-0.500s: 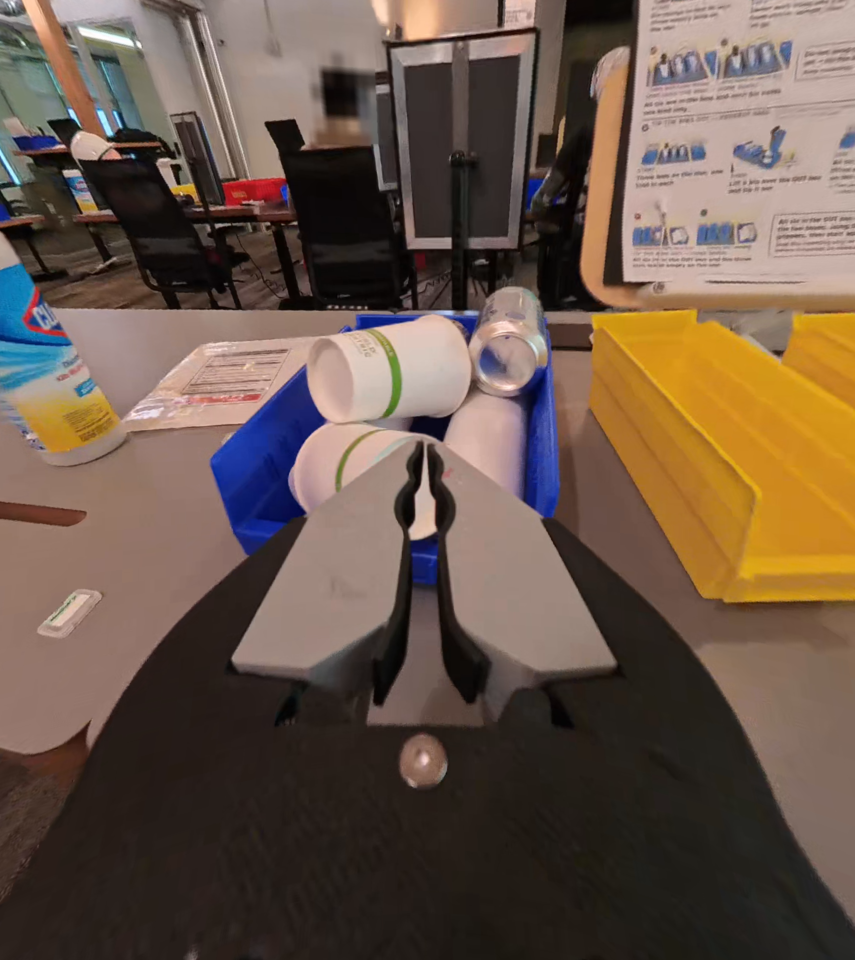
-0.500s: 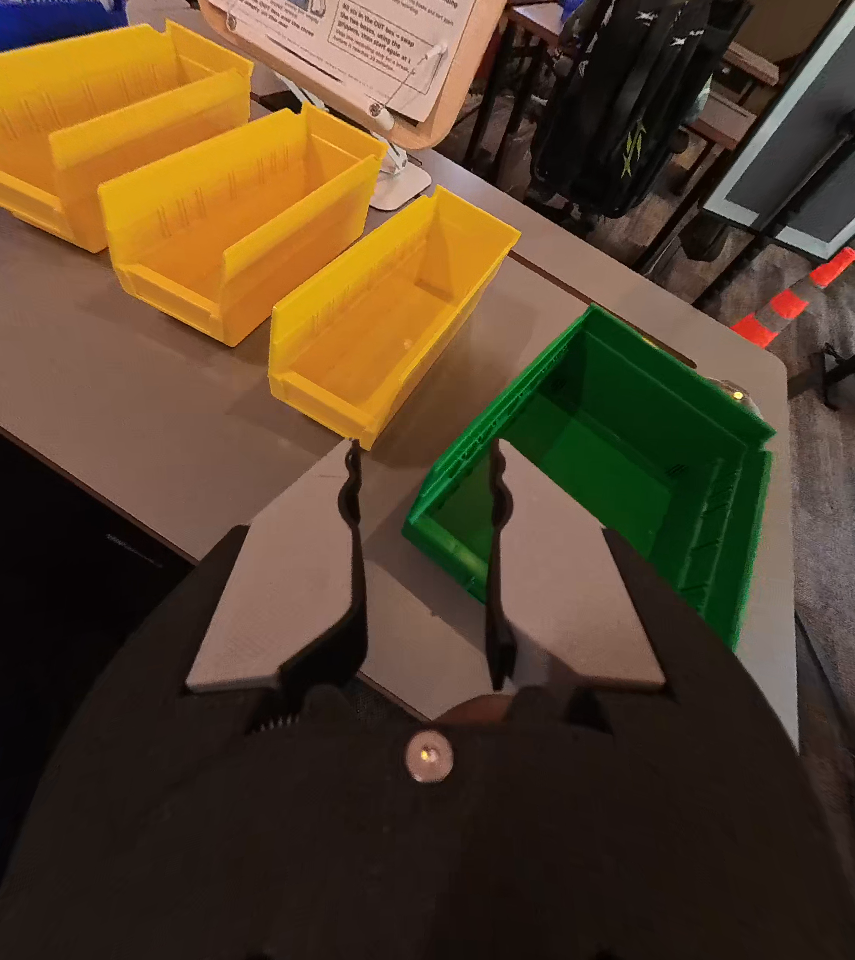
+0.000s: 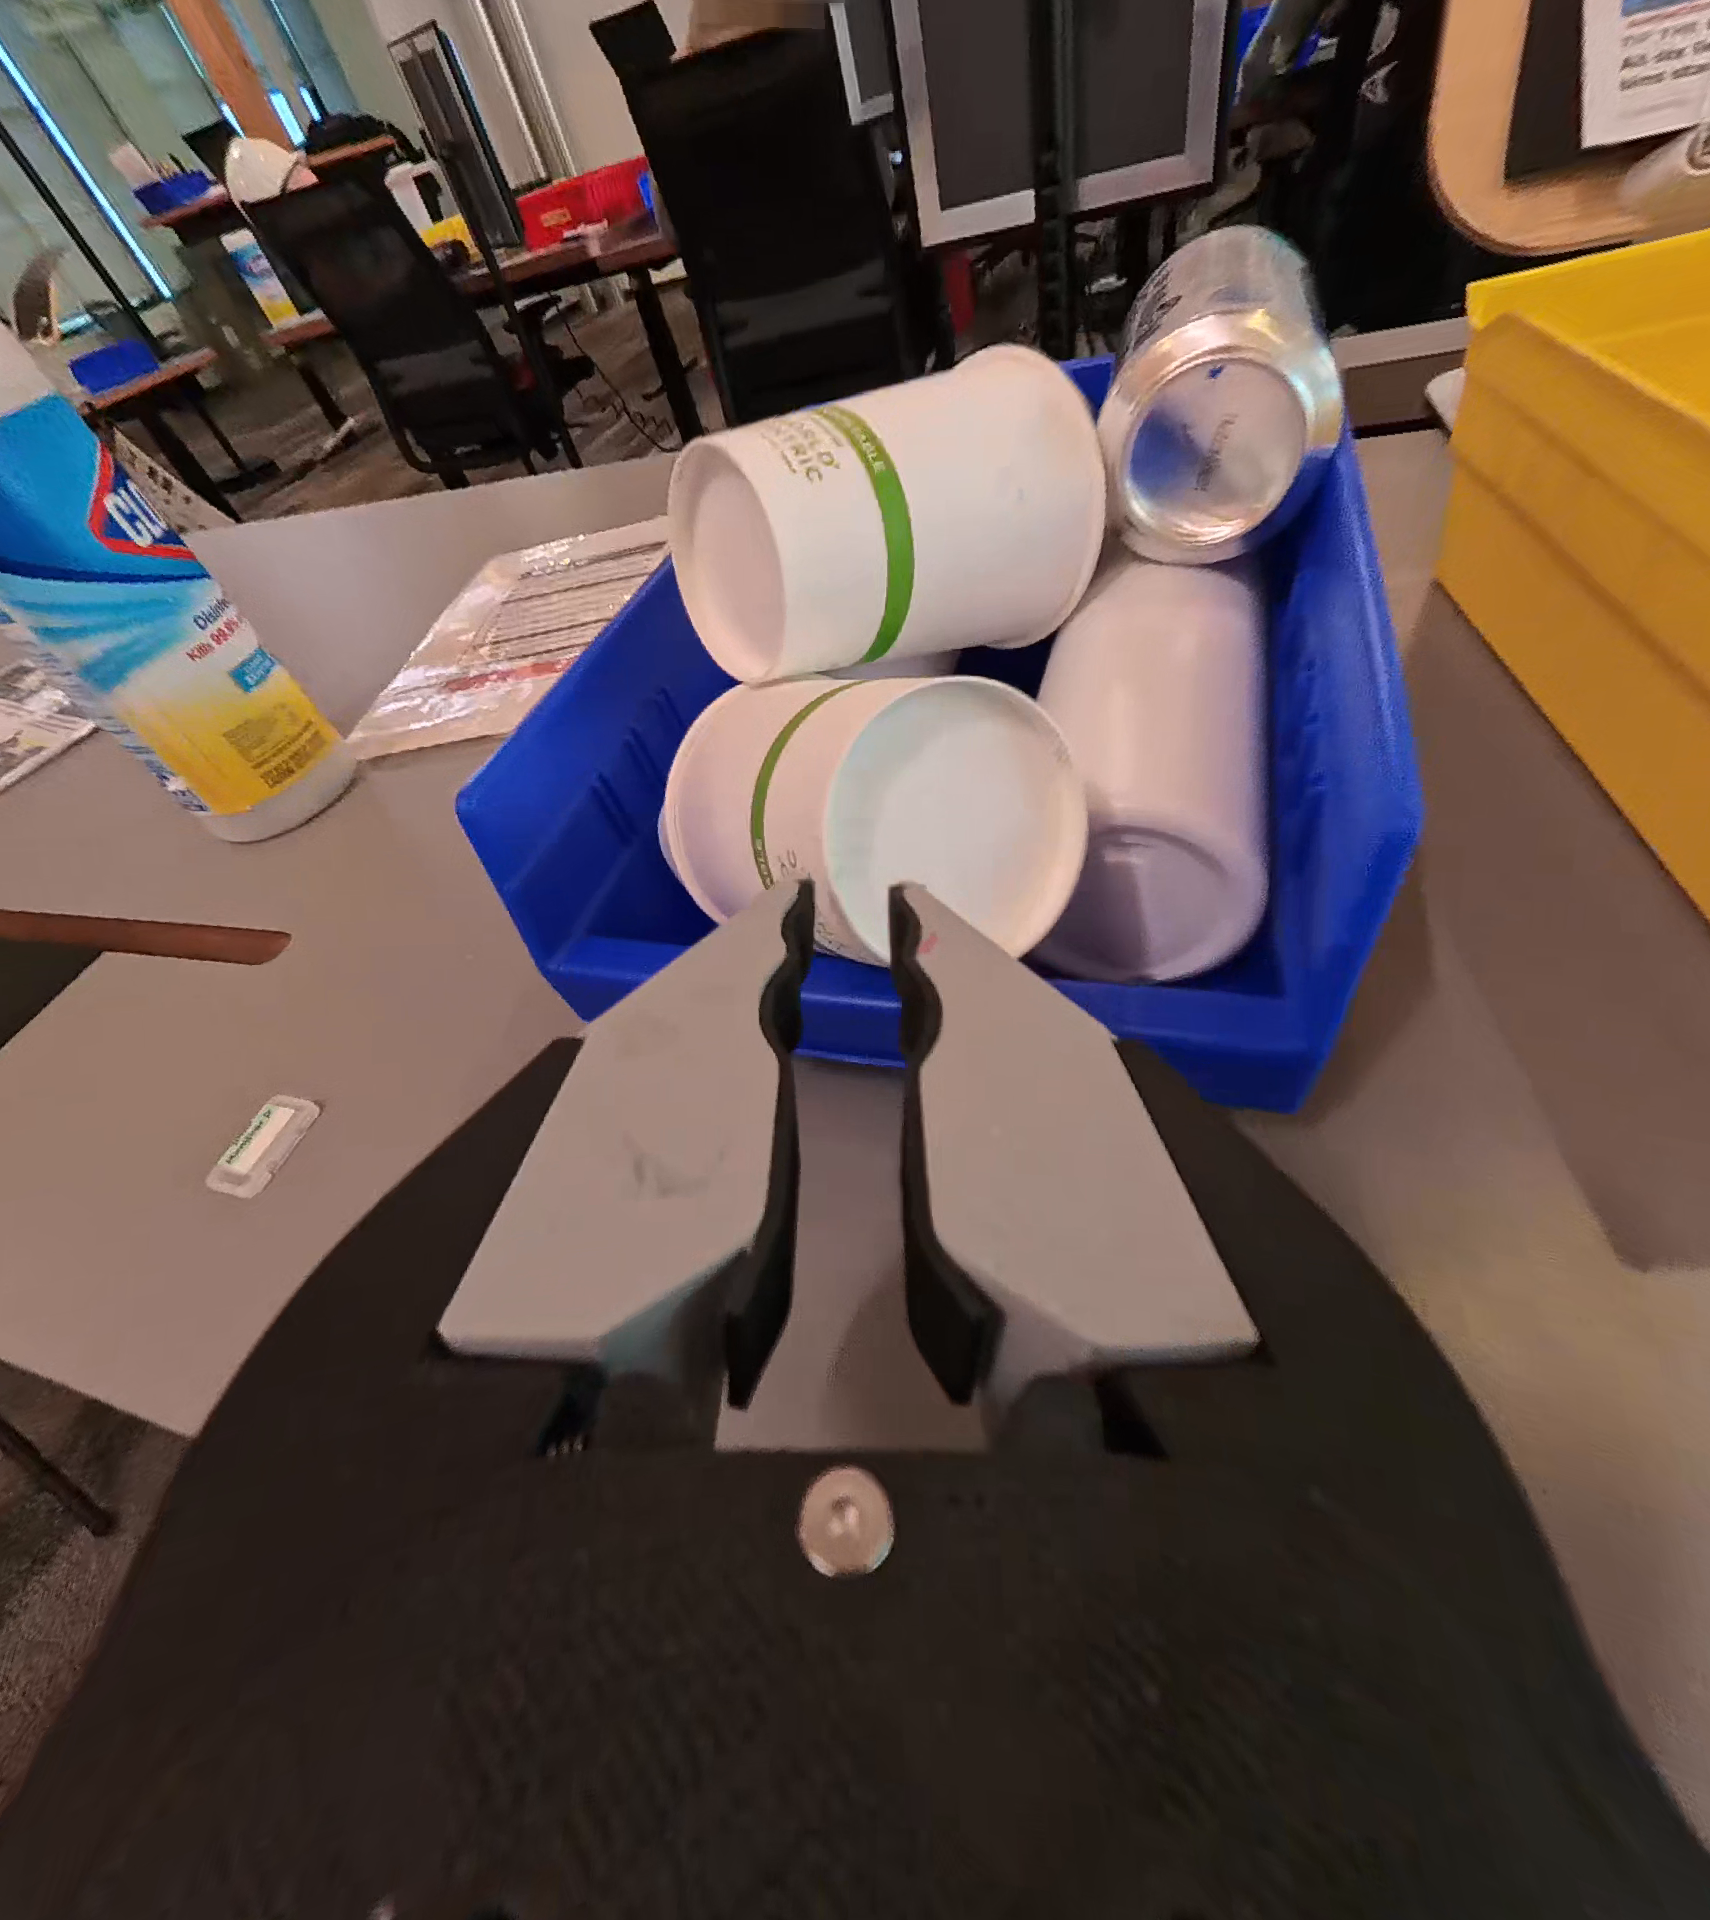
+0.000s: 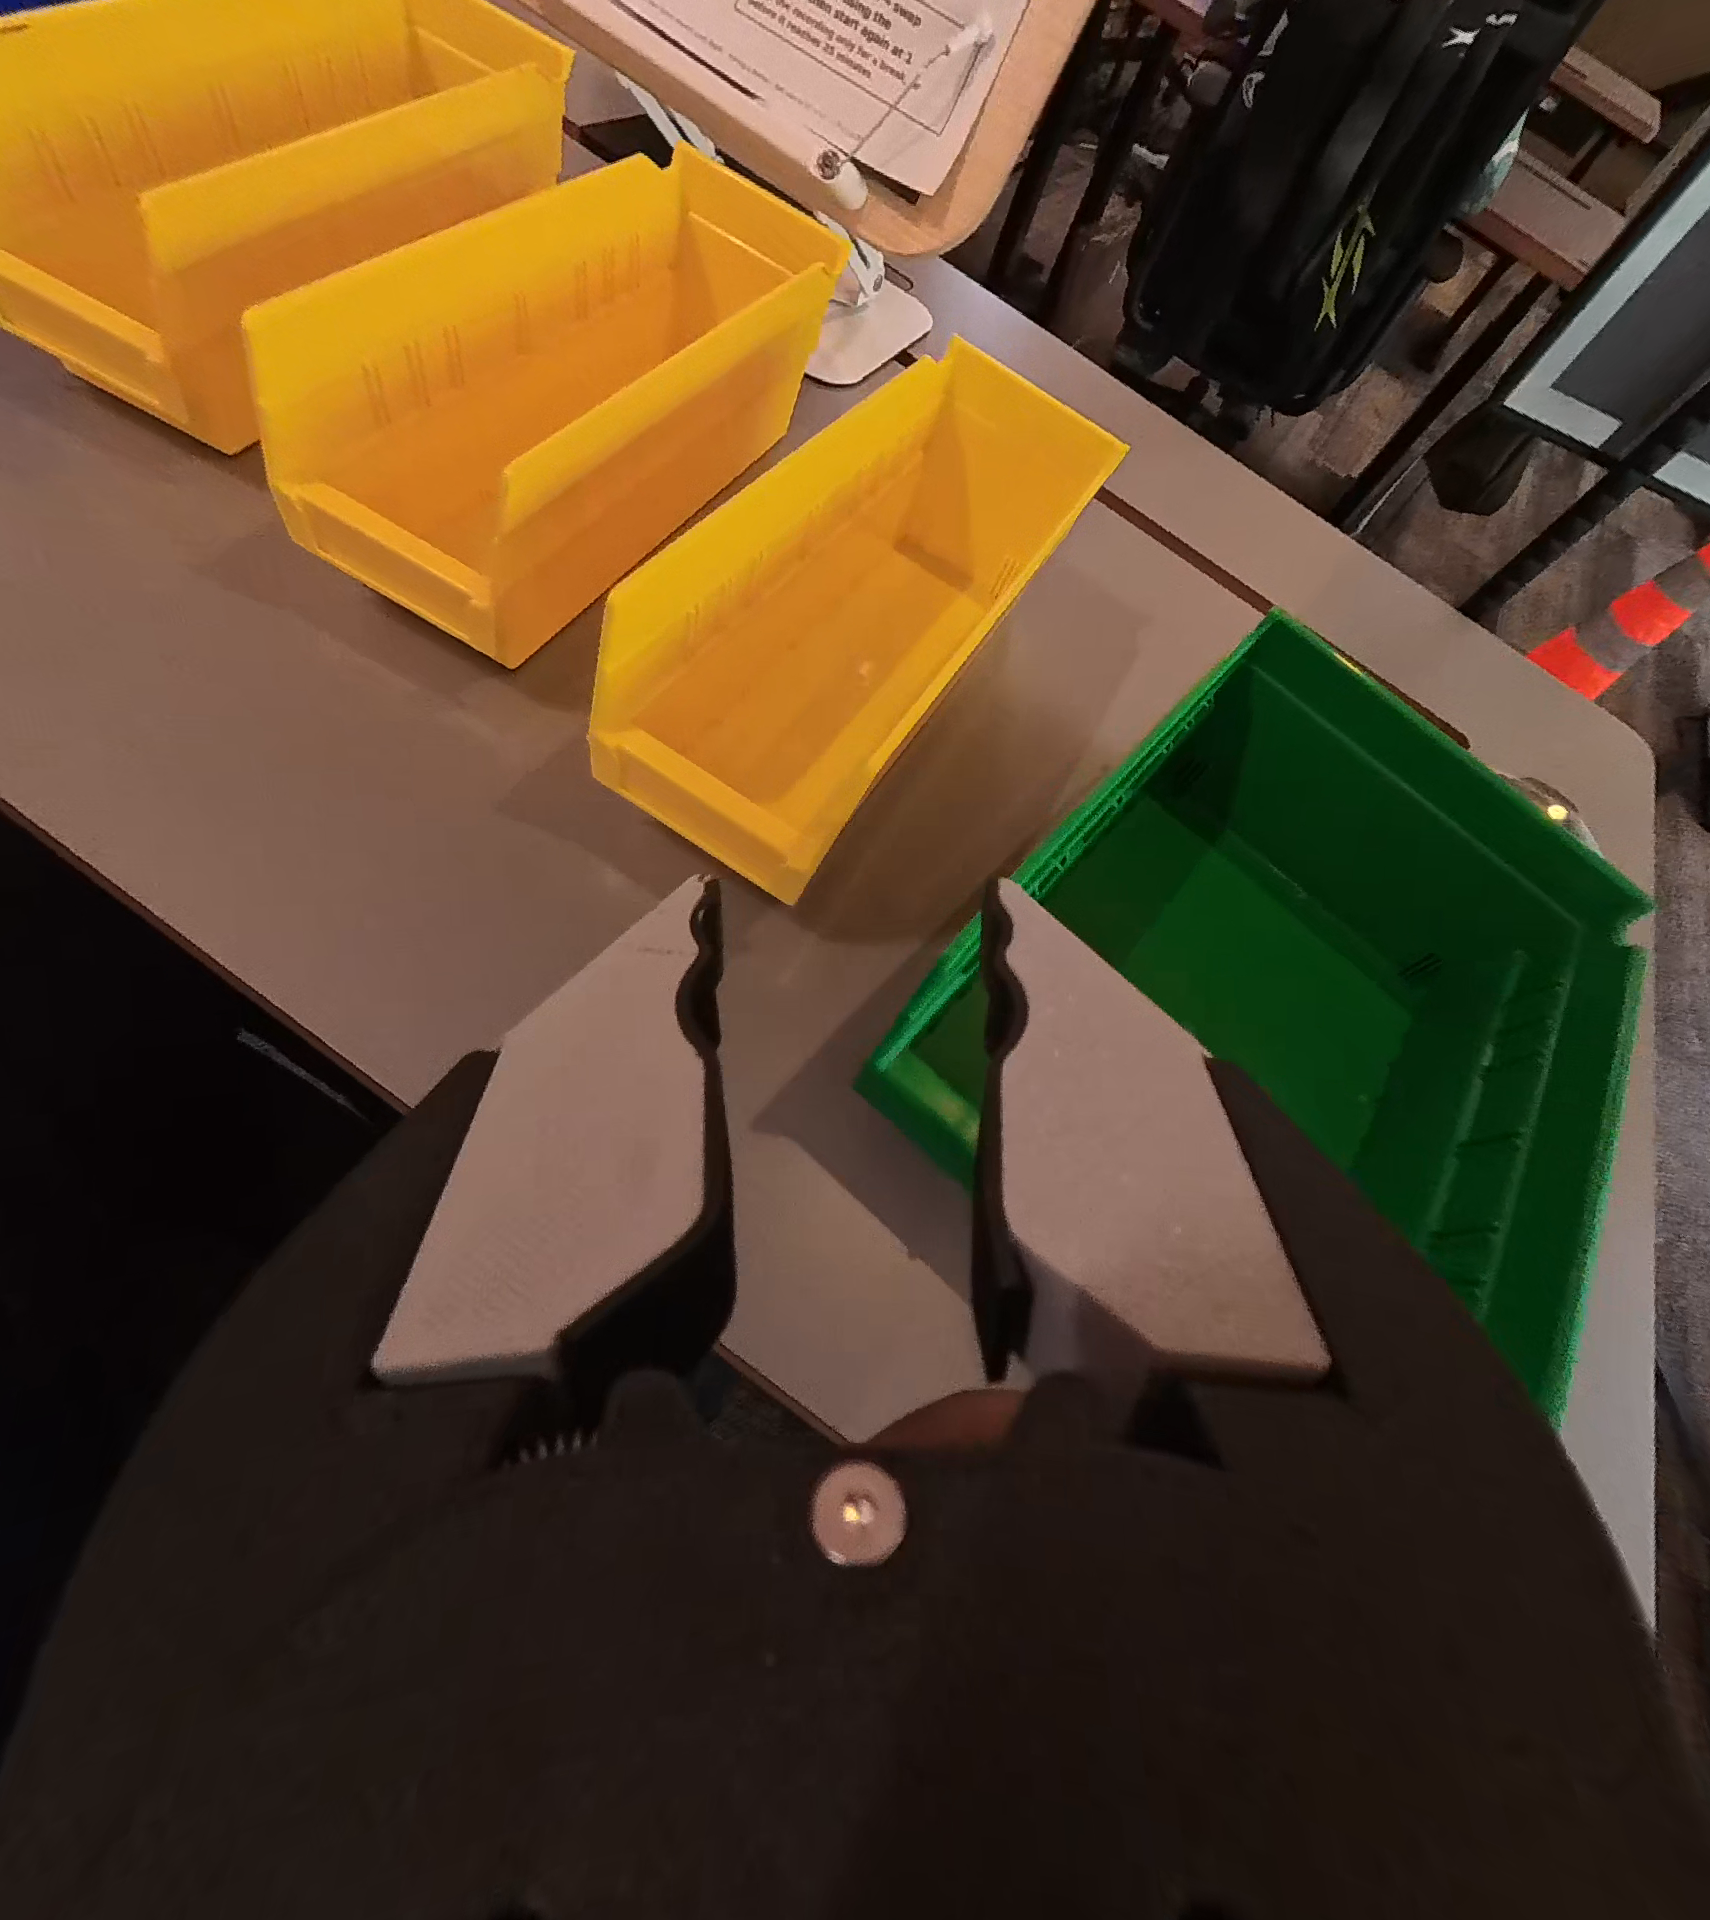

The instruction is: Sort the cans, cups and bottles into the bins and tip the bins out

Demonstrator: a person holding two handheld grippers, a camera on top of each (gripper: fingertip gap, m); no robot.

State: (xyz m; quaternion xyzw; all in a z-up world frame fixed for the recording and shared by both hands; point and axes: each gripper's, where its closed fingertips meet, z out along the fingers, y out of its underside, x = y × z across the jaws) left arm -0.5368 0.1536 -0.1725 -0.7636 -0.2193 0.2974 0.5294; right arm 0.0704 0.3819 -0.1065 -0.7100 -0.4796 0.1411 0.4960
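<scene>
My left gripper (image 3: 849, 902) is slightly spread, tips just before the lower white green-banded paper cup (image 3: 861, 805) lying in the blue plastic bin (image 3: 1350, 790) at twelve o'clock; a second cup (image 3: 892, 520), a silver can (image 3: 1220, 436) and a pale bottle (image 3: 1157, 769) lie there too; my right gripper (image 4: 849, 902) is spread wide, holding nothing, above the grey tabletop (image 4: 259, 727); an empty green bin (image 4: 1277, 966) sits at two o'clock, three yellow bins (image 4: 830, 644) toward eleven.

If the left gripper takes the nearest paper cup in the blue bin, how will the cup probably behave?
The nearest cup looks like thin paper, so it is probably light and may dent under a firm squeeze. It lies on its side in the blue bin, so it could roll. The upper cup seems to rest on it and may shift when it leaves.
</scene>
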